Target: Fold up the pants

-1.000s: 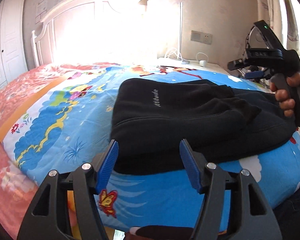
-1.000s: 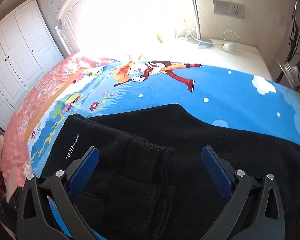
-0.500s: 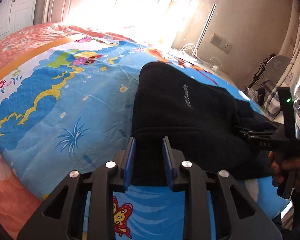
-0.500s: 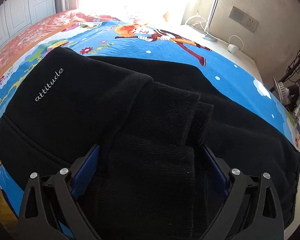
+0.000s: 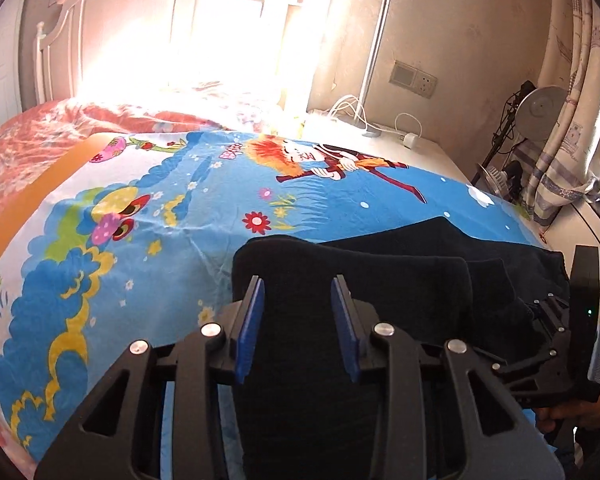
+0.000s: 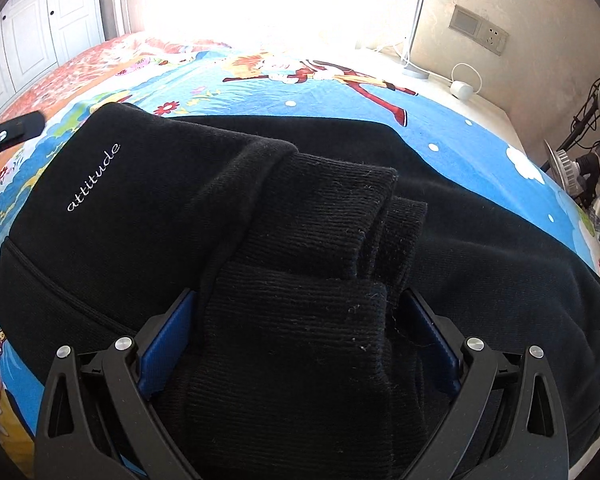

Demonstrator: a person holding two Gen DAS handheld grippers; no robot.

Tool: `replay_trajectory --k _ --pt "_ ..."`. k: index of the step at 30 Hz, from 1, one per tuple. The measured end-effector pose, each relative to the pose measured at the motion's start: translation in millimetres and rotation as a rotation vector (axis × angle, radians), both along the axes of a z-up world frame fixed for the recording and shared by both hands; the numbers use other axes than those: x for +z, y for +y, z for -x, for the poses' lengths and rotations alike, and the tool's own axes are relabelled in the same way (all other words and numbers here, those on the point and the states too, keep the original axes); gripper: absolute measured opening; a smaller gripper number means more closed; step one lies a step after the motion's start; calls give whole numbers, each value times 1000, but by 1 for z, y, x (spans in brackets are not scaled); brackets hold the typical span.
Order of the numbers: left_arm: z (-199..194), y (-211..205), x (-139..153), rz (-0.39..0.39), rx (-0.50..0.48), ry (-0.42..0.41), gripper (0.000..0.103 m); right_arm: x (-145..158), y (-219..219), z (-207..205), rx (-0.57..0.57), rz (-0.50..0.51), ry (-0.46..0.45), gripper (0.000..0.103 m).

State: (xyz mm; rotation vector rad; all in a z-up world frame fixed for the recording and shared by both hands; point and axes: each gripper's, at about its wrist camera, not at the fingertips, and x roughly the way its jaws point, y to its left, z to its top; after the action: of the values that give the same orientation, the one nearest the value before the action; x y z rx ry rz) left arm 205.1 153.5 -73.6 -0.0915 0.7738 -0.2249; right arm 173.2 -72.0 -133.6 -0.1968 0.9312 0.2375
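Note:
Black pants [image 6: 140,208] with white "attitude" lettering lie folded on a cartoon-print bedsheet [image 6: 440,128]. Their ribbed cuffs [image 6: 332,208] are stacked on top. My right gripper [image 6: 298,292] is lowered over them, its jaws wide and open, with a cuff bunched between the blue pads. In the left wrist view my left gripper [image 5: 296,280] is shut on the near left edge of the pants [image 5: 400,280], and black cloth fills the narrow gap between its pads. The right gripper [image 5: 548,312] shows at the right of that view, held by a hand. The left gripper [image 6: 12,132] shows at the left edge of the right wrist view.
The bed has a white headboard [image 5: 60,40] at the back and an orange-red quilt [image 5: 20,148] on the left. A white bedside surface [image 5: 420,152] holds a lamp pole, cables and a charger. A fan [image 5: 544,108] and a curtain [image 5: 572,120] stand at the right. Wardrobe doors [image 6: 28,40] are far left.
My left gripper's jaws closed from wide to narrow on the pants' edge and swung over the cloth. My right gripper came down so that the cuffs sit between its pads.

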Motion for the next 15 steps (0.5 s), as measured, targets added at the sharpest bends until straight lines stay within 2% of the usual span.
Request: replay_trajectory --k 3,5,7,8,13,15 --pt "-42 -8 -14 -60 -28 76 31 0 -1 0 -1 -11 3 95" --pt "-63 -9 -28 -115 -8 132 26 0 -2 -1 -2 -16 5 95" --pt "-76 -6 -42 -119 4 183 22 -1 -2 -1 -2 -16 5 95" --pt "-78 -4 -45 -108 5 184 22 -1 -1 -1 -4 -16 4 95" --pt "-80 -9 -48 -165 7 179 22 -3 -3 -2 -17 -24 9 98" --pt "-81 -8 -49 -159 17 177 22 -2 -2 -2 -17 -20 9 98"
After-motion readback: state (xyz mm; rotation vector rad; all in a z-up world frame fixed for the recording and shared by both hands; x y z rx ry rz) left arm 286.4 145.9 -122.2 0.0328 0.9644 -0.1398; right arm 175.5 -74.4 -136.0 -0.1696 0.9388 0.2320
